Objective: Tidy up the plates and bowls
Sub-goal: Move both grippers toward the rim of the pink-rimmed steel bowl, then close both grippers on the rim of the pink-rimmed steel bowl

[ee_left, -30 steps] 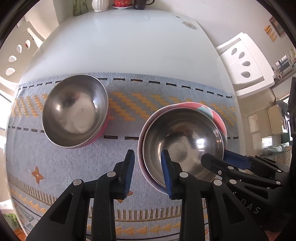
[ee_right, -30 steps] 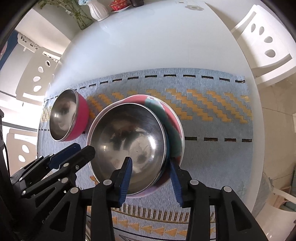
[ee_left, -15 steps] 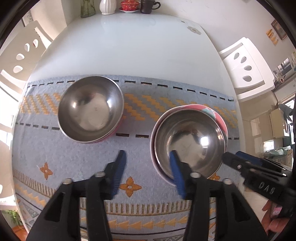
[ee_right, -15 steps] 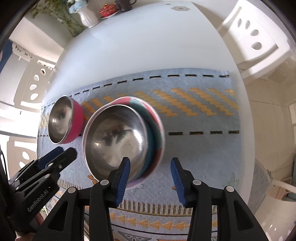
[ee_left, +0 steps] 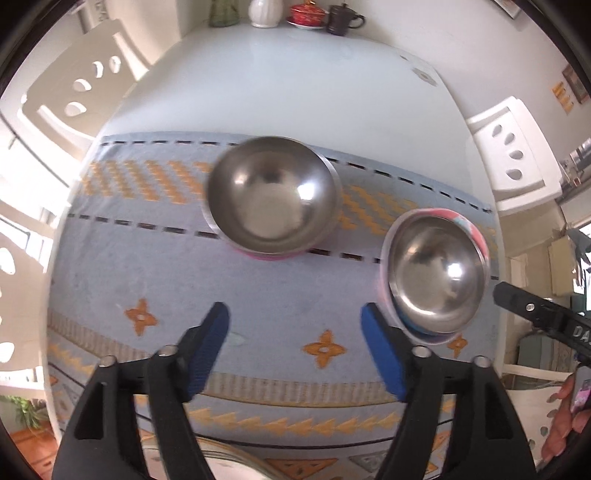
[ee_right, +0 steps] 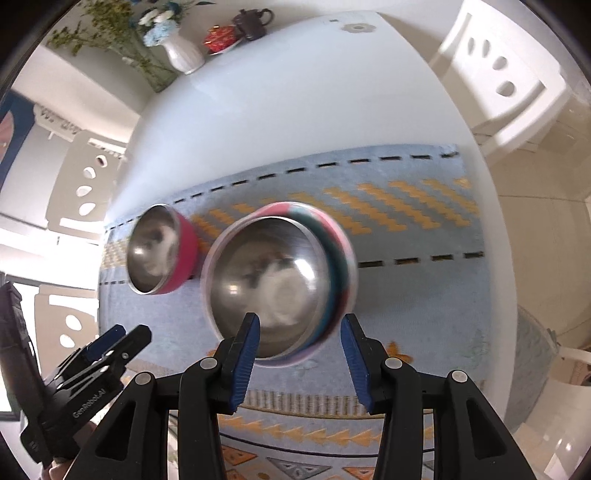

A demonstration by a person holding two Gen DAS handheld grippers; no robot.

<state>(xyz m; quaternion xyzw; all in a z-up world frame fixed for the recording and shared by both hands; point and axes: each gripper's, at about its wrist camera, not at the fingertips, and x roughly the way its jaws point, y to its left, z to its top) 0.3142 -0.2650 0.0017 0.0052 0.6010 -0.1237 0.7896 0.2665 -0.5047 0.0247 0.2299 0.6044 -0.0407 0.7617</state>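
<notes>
Steel bowl (ee_right: pixel 273 280) nested in pink-and-teal bowl (ee_right: pixel 341 251) on blue mat (ee_left: pixel 147 258); second steel-lined pink bowl (ee_left: pixel 271 195) empty, alongside. Right wrist view alone shows flowers (ee_right: pixel 155 22). Left gripper (ee_left: pixel 295 332): jaws opening, nothing between. Right gripper (ee_right: pixel 301 347): jaws apart, nested rim just beyond them.

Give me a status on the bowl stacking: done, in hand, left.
Done: one steel bowl sits nested in the multicoloured bowl. In hand: nothing; the left gripper is opening over bare mat, and the right gripper stands open around the stack's near rim. Left: the pink bowl stands alone.
</notes>
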